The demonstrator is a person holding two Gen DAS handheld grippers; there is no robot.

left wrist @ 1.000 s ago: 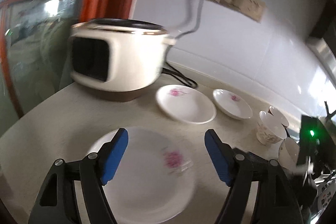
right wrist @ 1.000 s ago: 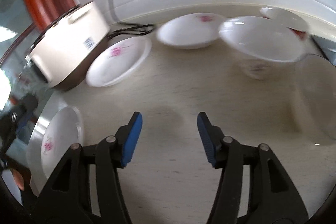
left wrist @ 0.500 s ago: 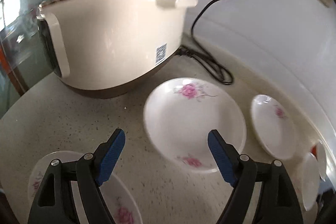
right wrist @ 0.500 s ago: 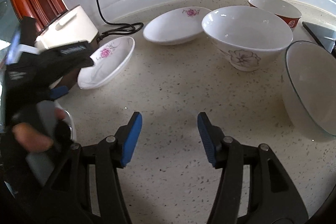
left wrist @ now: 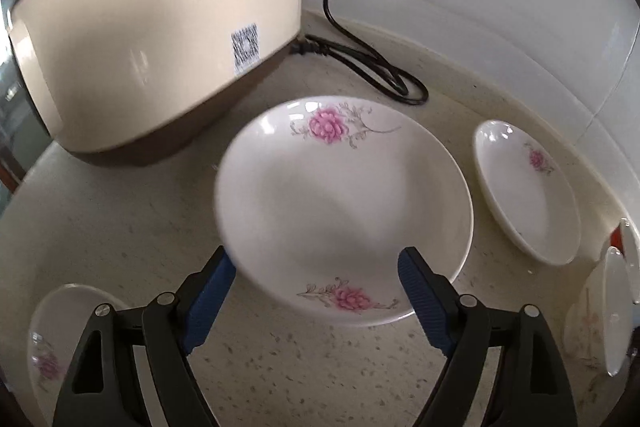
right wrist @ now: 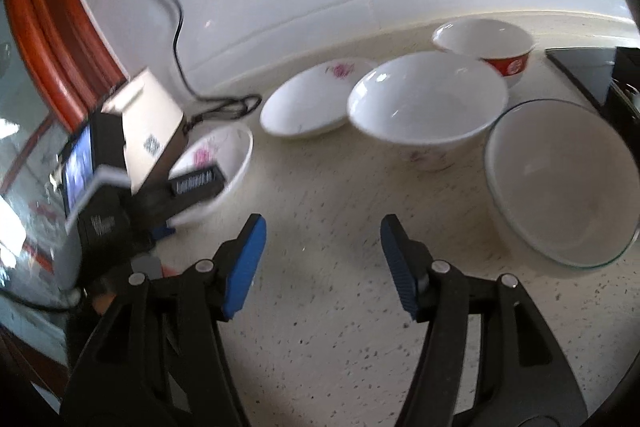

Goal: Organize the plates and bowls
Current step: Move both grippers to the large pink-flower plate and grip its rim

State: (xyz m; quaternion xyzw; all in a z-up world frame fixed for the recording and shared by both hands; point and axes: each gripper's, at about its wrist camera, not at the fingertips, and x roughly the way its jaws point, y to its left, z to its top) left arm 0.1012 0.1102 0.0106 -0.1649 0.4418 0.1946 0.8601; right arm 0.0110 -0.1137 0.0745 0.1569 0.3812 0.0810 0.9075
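My left gripper (left wrist: 316, 291), jaws spread, had closed in on the plate (left wrist: 340, 203) at 12 o'clock; right gripper (right wrist: 320, 259) waited spread too

No readable text; only a QR-code sticker (left wrist: 245, 47) on the rice cooker (left wrist: 160, 39), unreadable.

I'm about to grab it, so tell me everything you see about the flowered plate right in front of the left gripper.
The flowered plate is a shallow, glossy white dish, ceramic by its look, with pink blossoms on its far and near rim. It lies flat and empty on the speckled counter, beside the rice cooker. The open left gripper straddles its near edge; contact is unclear.
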